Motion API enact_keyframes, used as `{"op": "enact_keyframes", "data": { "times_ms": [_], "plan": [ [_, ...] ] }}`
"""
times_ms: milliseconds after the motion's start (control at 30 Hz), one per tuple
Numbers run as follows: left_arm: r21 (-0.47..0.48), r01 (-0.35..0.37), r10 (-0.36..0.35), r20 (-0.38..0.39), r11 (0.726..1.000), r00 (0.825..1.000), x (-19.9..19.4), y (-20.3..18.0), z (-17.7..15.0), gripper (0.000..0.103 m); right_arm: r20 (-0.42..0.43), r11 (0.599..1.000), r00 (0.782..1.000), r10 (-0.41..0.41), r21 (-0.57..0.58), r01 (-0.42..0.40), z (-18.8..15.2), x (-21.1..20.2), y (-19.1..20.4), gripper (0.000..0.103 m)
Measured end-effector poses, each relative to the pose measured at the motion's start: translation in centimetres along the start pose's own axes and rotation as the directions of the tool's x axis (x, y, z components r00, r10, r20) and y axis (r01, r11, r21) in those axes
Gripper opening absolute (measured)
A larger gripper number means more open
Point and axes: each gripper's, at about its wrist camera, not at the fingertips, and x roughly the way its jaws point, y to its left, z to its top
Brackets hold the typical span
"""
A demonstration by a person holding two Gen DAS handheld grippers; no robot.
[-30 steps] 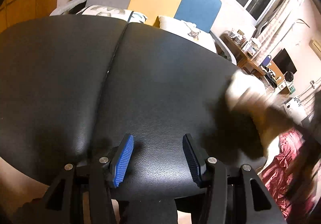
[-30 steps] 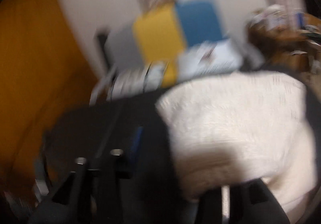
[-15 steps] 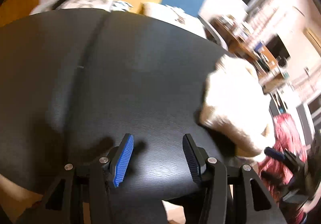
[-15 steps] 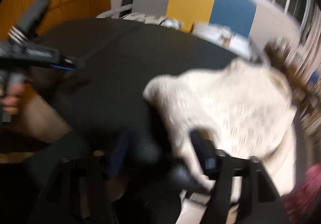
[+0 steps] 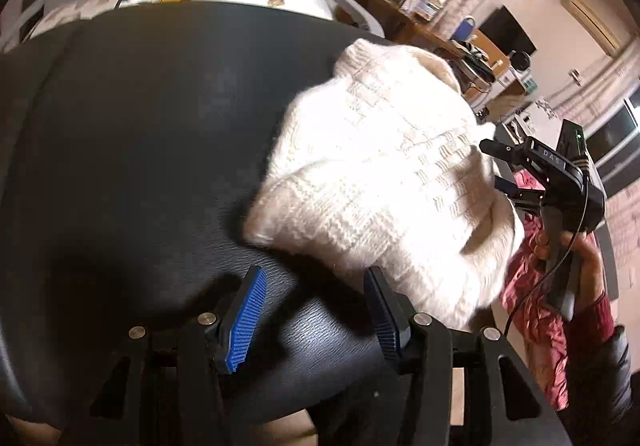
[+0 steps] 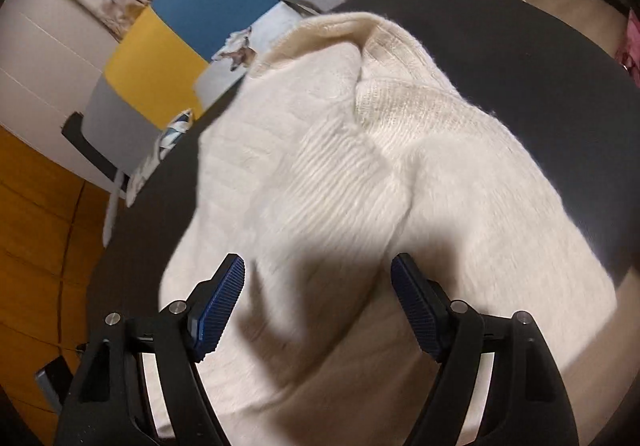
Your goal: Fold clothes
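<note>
Left wrist view showed the cream knitted sweater [image 5: 384,182] bunched at the right edge of the black leather surface [image 5: 140,134], bare leather to its left. Only there appeared the right gripper [image 5: 500,166], marked "DAS". Both it and the left gripper [image 5: 316,310] gaped wide, holding nothing.

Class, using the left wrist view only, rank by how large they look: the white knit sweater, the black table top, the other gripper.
1. black table top
2. white knit sweater
3. right gripper, which sits farther away, so its true size is unsure.
</note>
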Motion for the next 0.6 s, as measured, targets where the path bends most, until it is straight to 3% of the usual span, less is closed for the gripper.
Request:
{"op": "enact_keyframes", "data": {
  "times_ms": [67, 133, 233, 333, 433, 600],
  "plan": [
    [-0.032, 0.012, -0.012, -0.008, 0.999, 1.0, 0.4, 0.0, 0.1, 0.051, 0.005, 0.999, 1.0, -0.02, -0.027, 0.02, 0.0, -0.5, -1.0, 0.076],
    [-0.075, 0.036, -0.038, -0.027, 0.997, 0.999, 0.8, 0.3, 0.3, 0.051, -0.009, 0.995, 0.997, -0.073, -0.064, 0.072, -0.1, 1.4, -2.2, 0.048],
    [-0.154, 0.092, -0.101, -0.056, 0.984, 0.993, 1.5, 0.8, 0.8, 0.051, -0.002, 0.989, 0.995, -0.096, -0.115, 0.095, -0.8, 1.6, -1.9, 0.042],
    [-0.228, 0.153, -0.17, -0.058, 0.962, 0.984, 1.7, 1.2, 0.8, 0.051, 0.004, 0.987, 0.996, -0.089, -0.134, 0.089, -0.7, 2.1, -2.6, 0.042],
    [-0.321, 0.227, -0.253, -0.041, 0.919, 0.967, 1.7, 1.1, 1.2, 0.051, 0.006, 0.989, 0.997, -0.075, -0.131, 0.075, -0.7, 2.1, -2.9, 0.042],
    [-0.381, 0.305, -0.321, 0.023, 0.873, 0.947, 0.5, 0.6, 0.5, 0.052, 0.016, 0.99, 0.998, -0.058, -0.126, 0.059, -0.4, 2.3, -3.1, 0.042]
  ]
}}
